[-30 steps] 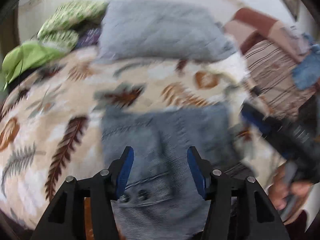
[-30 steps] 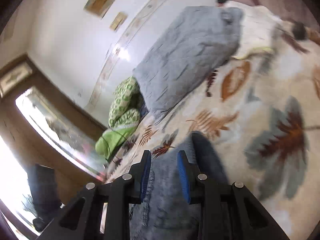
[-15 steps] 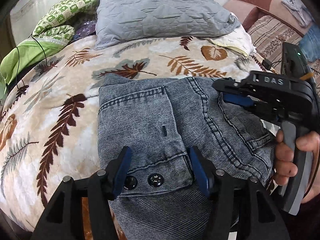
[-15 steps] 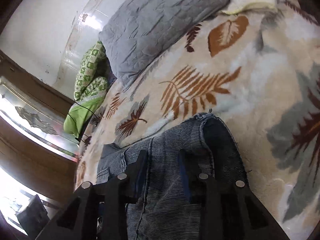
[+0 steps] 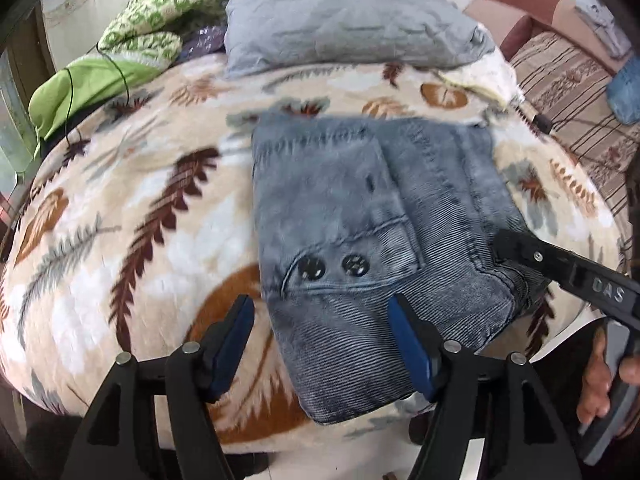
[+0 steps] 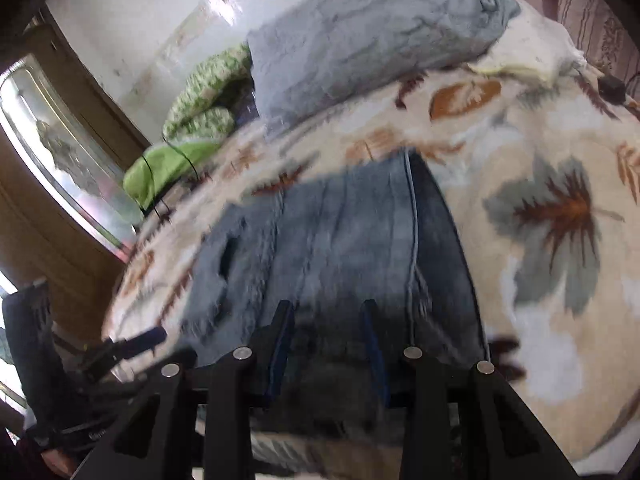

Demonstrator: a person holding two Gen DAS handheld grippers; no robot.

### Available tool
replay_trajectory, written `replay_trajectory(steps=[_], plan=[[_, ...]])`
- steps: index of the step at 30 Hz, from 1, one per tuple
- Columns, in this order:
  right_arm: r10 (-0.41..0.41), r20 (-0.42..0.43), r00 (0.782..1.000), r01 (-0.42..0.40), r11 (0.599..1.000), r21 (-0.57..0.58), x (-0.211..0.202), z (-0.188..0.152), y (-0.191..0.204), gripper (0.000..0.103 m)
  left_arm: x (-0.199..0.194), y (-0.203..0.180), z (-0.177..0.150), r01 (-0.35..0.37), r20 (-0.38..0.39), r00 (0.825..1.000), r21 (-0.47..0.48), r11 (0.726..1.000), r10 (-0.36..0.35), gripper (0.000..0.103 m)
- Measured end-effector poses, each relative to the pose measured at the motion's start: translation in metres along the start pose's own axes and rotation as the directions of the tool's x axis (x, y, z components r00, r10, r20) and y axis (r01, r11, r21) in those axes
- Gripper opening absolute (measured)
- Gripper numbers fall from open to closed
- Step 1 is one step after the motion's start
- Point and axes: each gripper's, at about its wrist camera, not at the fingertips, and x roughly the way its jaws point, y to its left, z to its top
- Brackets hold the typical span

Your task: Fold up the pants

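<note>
The folded blue-grey denim pants [image 5: 372, 232] lie on the leaf-patterned blanket [image 5: 120, 220], two dark buttons facing up. My left gripper [image 5: 324, 332] is open and empty, hovering just above the near edge of the pants. My right gripper [image 5: 504, 248] reaches in from the right and touches the pants' right edge. In the right wrist view the pants [image 6: 340, 240] fill the middle and the right gripper [image 6: 326, 332] is open over their near edge, holding nothing.
A grey pillow [image 5: 344, 20] lies at the head of the bed, with green patterned bedding [image 5: 152, 28] to its left. A striped sofa [image 5: 576, 80] stands at the right. The bed's near edge drops to the floor [image 5: 400, 452]. A wooden cabinet with mirror [image 6: 52, 160] stands left.
Both grippers have drawn back from the pants toward the bed's near edge. The right gripper has let go of the fabric and opened wider. The pants lie flat.
</note>
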Motion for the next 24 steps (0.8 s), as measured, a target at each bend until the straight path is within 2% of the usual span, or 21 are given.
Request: replay_trajectory(steps=[11, 21, 24], plan=[[-0.024, 0.01, 1.0, 0.024, 1.0, -0.012, -0.005, -0.02, -0.004, 0.039, 0.003, -0.006, -0.01, -0.062, 0.034, 0.998, 0.067, 0.996, 0.059, 0.075], [-0.021, 0.033, 0.999, 0.021, 1.0, 0.019, -0.007, -0.028, -0.006, 0.04, 0.006, -0.004, -0.014, -0.069, 0.038, 0.997, 0.051, 0.996, 0.067, 0.081], [-0.016, 0.037, 0.999, 0.015, 0.999, 0.03, -0.007, -0.028, -0.007, 0.04, 0.005, -0.001, -0.015, -0.068, 0.038, 0.997, 0.02, 0.997, 0.067, 0.084]])
